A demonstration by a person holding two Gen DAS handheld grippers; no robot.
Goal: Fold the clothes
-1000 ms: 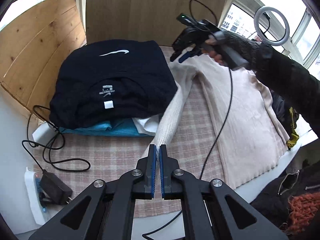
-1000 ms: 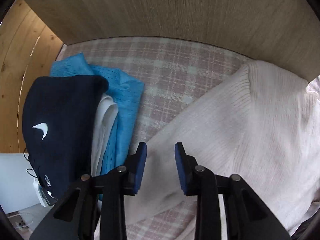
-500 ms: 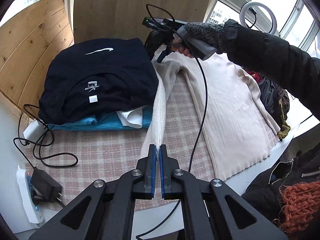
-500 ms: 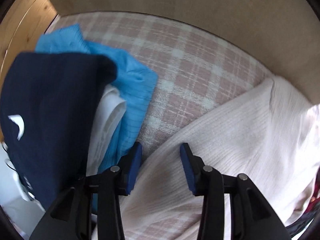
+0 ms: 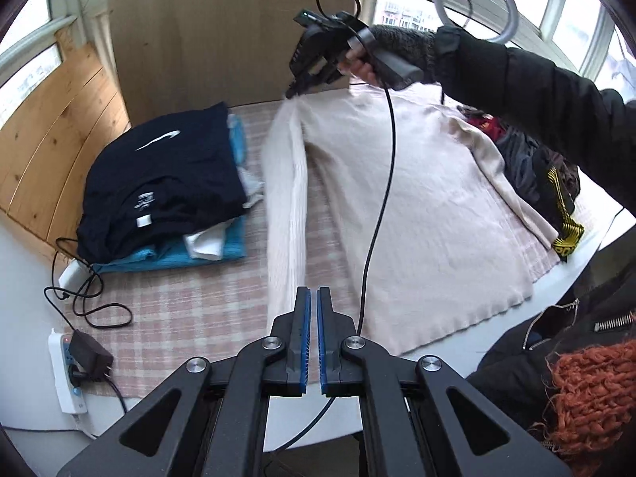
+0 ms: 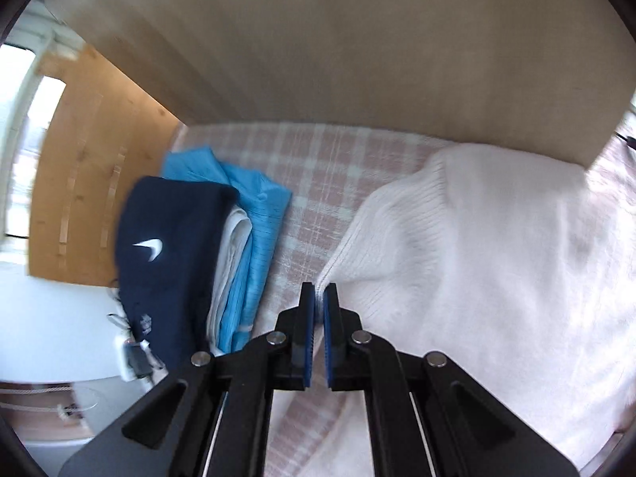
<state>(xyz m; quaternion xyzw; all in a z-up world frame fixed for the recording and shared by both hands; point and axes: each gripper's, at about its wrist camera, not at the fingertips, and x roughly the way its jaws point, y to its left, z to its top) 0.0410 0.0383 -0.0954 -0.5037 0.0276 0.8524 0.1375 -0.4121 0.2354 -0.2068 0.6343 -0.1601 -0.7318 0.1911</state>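
We are now closing the right gripper (image 6: 318, 298) on the shoulder of the cream sweater (image 5: 417, 206), where its fingers were open a moment ago. The left gripper (image 5: 313, 298) is keeping its fingers pinched on the sleeve cuff at lower centre. With the sleeve lifting off the checked bench (image 5: 190, 302), we are judging the inward fold ready.

Cream ribbed sweater (image 5: 417, 198) spread flat on checked cloth, left sleeve (image 5: 286, 198) lifted taut

Your daylight comes through the glaring white-framed windows (image 5: 576, 4); shadows stay soft, fisheye bends the edges, and the right wrist view is motion-blurred.
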